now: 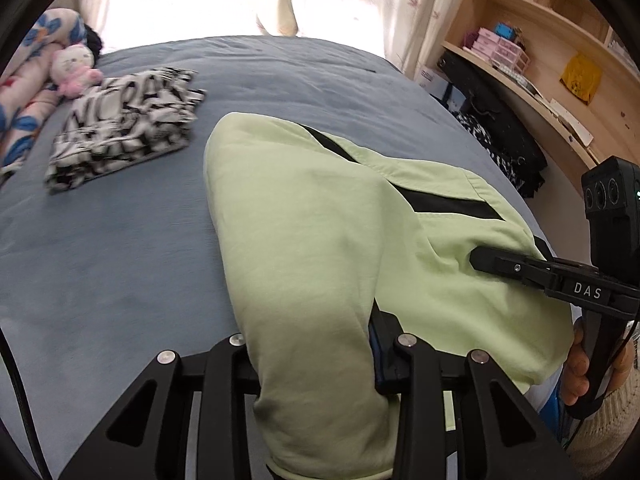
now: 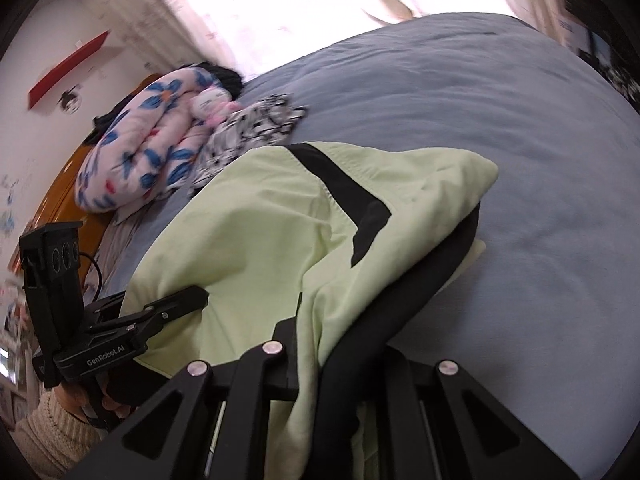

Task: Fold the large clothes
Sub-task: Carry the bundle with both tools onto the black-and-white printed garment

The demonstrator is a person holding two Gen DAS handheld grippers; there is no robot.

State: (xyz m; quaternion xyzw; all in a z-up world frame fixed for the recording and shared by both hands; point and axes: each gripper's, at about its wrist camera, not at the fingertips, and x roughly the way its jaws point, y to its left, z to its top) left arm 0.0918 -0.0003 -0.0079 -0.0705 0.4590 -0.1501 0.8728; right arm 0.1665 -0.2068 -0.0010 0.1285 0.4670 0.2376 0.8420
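Green garment covers the left gripper's fingertips; patterned folded cloth is blurred, its lettering unreadable.

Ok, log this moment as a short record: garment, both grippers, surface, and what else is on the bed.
garment: light green garment with black stripes, partly lifted off the bed
left gripper: jaws shut on the green fabric
right gripper: jaws shut on the fabric
surface: blue-grey bedspread
other items: folded black-and-white printed garment, pink plush toy, floral quilt
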